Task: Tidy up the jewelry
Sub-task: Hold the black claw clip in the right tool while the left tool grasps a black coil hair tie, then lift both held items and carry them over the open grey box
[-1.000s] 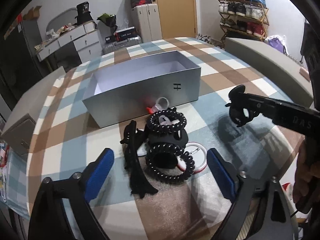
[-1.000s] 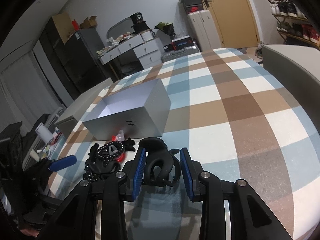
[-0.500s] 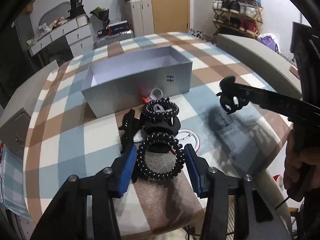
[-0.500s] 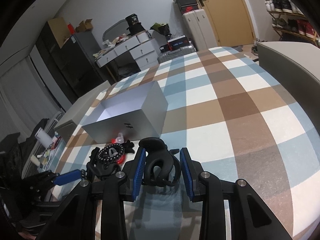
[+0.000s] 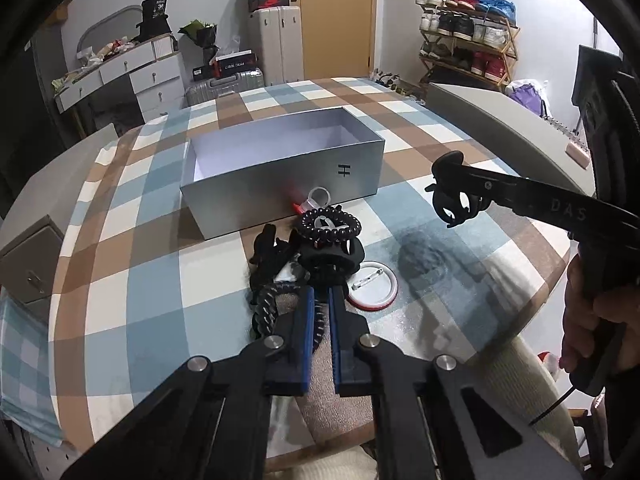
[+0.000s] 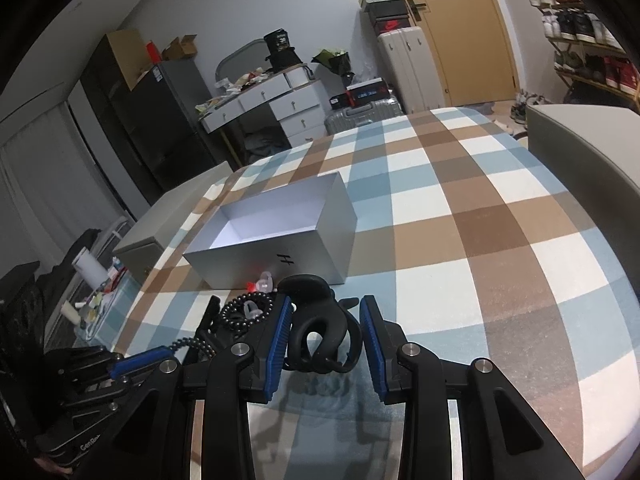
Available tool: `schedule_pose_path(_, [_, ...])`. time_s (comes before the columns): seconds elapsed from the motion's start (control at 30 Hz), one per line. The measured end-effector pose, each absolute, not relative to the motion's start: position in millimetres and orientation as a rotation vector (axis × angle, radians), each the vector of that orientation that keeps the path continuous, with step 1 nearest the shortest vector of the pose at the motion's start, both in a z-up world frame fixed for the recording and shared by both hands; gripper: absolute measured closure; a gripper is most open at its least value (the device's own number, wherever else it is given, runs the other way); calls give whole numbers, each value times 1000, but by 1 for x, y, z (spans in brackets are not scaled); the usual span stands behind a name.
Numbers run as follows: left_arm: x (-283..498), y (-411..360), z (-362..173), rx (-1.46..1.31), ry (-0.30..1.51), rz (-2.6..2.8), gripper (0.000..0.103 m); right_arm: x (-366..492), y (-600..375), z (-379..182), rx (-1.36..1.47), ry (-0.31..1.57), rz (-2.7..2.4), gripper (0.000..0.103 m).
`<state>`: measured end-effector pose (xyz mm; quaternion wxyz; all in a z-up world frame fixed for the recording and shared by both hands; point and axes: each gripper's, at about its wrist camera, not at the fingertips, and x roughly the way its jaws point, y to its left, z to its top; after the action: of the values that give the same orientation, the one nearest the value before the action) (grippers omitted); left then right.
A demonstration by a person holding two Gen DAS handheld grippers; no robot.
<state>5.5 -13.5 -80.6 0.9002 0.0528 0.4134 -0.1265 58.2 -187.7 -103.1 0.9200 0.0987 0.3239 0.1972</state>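
**Both grippers loaded, box not yet filled**

Left gripper (image 5: 319, 300): jaws closed down on a black spiral hair tie (image 5: 266, 308), one side of its coil pinched between the blue pads and the rest looping out to the left of the jaws. It sat at the near edge of the pile, low over the surface (image 5: 140, 280).

Right gripper (image 6: 323, 330): jaws partly closed around a black claw clip (image 6: 316, 320), held up off the surface. In the left wrist view the clip (image 5: 456, 204) hung in the air well to the right of the left jaws.

Just beyond the left jaws lay the rest of the pile: a second spiral hair tie (image 5: 330, 224) on top of a dark clip, a black ribbon-like piece (image 5: 266, 252) to the left, and a round pin badge (image 5: 374, 284) lying back side up, just right of the jaw tips. A small clear piece with a red end (image 5: 316, 200) lay against the box wall.

The grey box (image 5: 280, 184) stood open beyond the pile; what showed of its white floor was bare.

Step, as judged: pick-up done on both sides, carry to the box next. The left hand would need to lift clear of the pile without dragging the neighbouring tie, then reach forward over the near wall and let go. The springy coil might slip or snag.

Writing: a small "H"-like mark (image 5: 344, 169) on the box front; "DAS" (image 5: 568, 210) on the right gripper's arm; "GenRob…" (image 6: 90, 443), cut off, on the left gripper's body. A black carton (image 5: 154, 6) at the back of the room bore a number, too small to be sure.
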Motion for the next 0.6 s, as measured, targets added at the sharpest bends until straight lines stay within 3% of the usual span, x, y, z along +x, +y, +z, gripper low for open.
schedule_pose_path(0.33, [3, 17, -78, -25, 853, -274, 99, 53, -179, -97, 177, 662, 410, 69])
schedule_pose_path(0.4, [4, 21, -81, -43, 869, -268, 85, 54, -177, -98, 176, 667, 416, 69])
schedule_pose_path(0.47, [6, 25, -88, -65, 900, -254, 46, 54, -174, -97, 171, 666, 421, 69])
schedule_pose_path(0.6, [10, 29, -99, -92, 930, -231, 43, 53, -170, -97, 157, 661, 433, 69])
